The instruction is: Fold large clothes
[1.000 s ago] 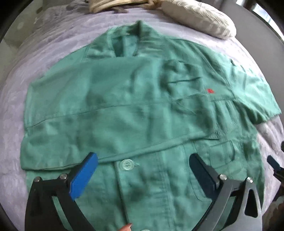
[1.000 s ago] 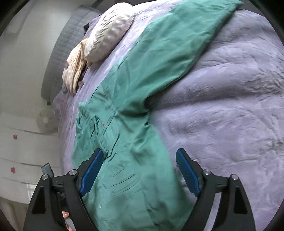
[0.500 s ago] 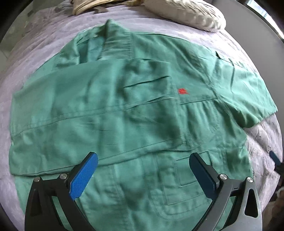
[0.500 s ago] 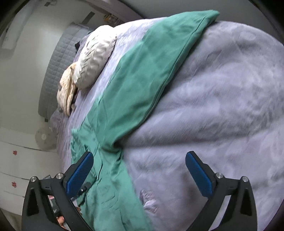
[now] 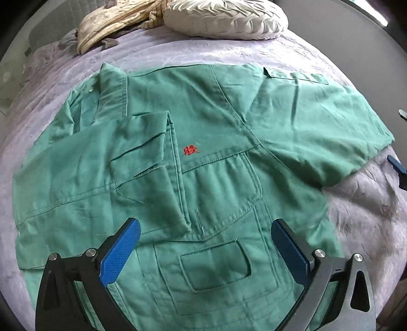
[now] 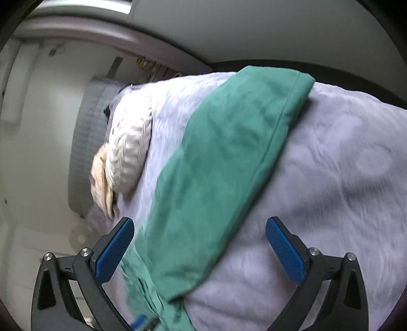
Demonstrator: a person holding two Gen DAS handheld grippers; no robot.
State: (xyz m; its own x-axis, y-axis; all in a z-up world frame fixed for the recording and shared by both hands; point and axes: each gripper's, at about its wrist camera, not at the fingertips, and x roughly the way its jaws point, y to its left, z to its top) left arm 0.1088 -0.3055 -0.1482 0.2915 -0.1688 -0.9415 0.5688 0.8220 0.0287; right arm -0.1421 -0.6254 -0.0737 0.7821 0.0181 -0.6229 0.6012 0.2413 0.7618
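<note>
A large green jacket [image 5: 203,163] with a small red chest mark [image 5: 191,150] lies front up on a lilac bedspread [image 5: 366,203]. One sleeve is folded across its chest at the left; the other sleeve [image 5: 318,122] stretches out flat to the right. My left gripper [image 5: 204,235] hovers open above the jacket's lower pocket [image 5: 216,264], nothing between its blue pads. In the right wrist view the outstretched sleeve [image 6: 223,163] runs up and away across the bed. My right gripper [image 6: 199,236] hangs wide open above the sleeve's near part, holding nothing.
A white ruffled pillow [image 5: 226,19] and a cream cloth [image 5: 112,24] lie at the head of the bed, with a grey quilted headboard [image 6: 86,152] behind. The bed's far edge [image 6: 356,91] drops off beyond the sleeve cuff. A blue pad [image 5: 396,165] of the right gripper shows at the right edge.
Both grippers have slid to the right over the bed. The left now hangs over the lower pocket instead of the button placket. The right has swung from the jacket's body toward the outstretched sleeve and opened wider.
</note>
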